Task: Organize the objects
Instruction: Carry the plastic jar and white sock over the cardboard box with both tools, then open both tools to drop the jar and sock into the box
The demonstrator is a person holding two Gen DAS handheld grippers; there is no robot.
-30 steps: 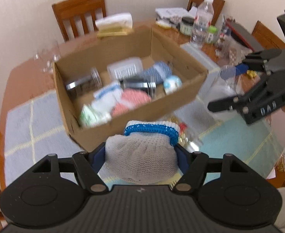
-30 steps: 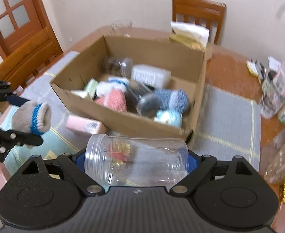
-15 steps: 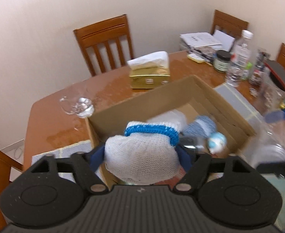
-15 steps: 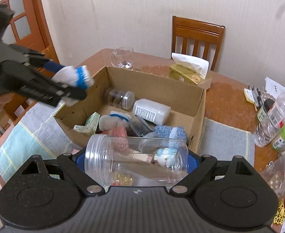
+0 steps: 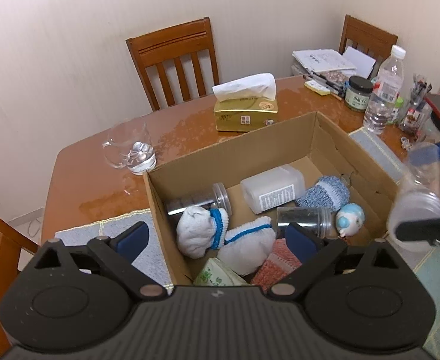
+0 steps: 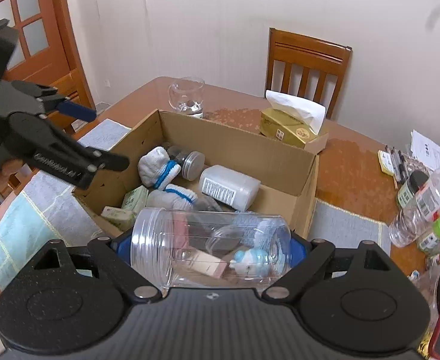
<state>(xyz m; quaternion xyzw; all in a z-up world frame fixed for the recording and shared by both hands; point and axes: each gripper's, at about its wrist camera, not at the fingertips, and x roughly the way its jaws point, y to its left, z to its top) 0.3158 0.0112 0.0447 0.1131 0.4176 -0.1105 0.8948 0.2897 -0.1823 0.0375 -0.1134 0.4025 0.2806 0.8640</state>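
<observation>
A brown cardboard box (image 5: 235, 150) (image 6: 235, 133) stands on the table and holds jars, a white bottle, rolled socks and a small blue-and-white figure. A grey-white sock ball with a blue band (image 5: 200, 231) (image 6: 157, 168) lies loose in its left end. Above that end, my left gripper (image 5: 215, 237) (image 6: 100, 138) hovers with its jaws opening and nothing between them. My right gripper (image 6: 209, 244) (image 5: 430, 189) is shut on a clear plastic jar (image 6: 208, 252) (image 5: 418, 207). The jar lies sideways and lidless, just in front of the box's near wall.
Behind the box are a gold tissue box (image 5: 245, 114) and a glass mug (image 5: 130, 150). A water bottle (image 5: 385, 90), a dark-lidded jar, pens and papers crowd the right side. Wooden chairs (image 5: 175, 60) ring the table, with grey and teal placemats (image 6: 40, 210) under the box.
My left gripper carried the sock ball over the box, spread its jaws and dropped it inside. My right gripper with the clear jar came up closer to the box.
</observation>
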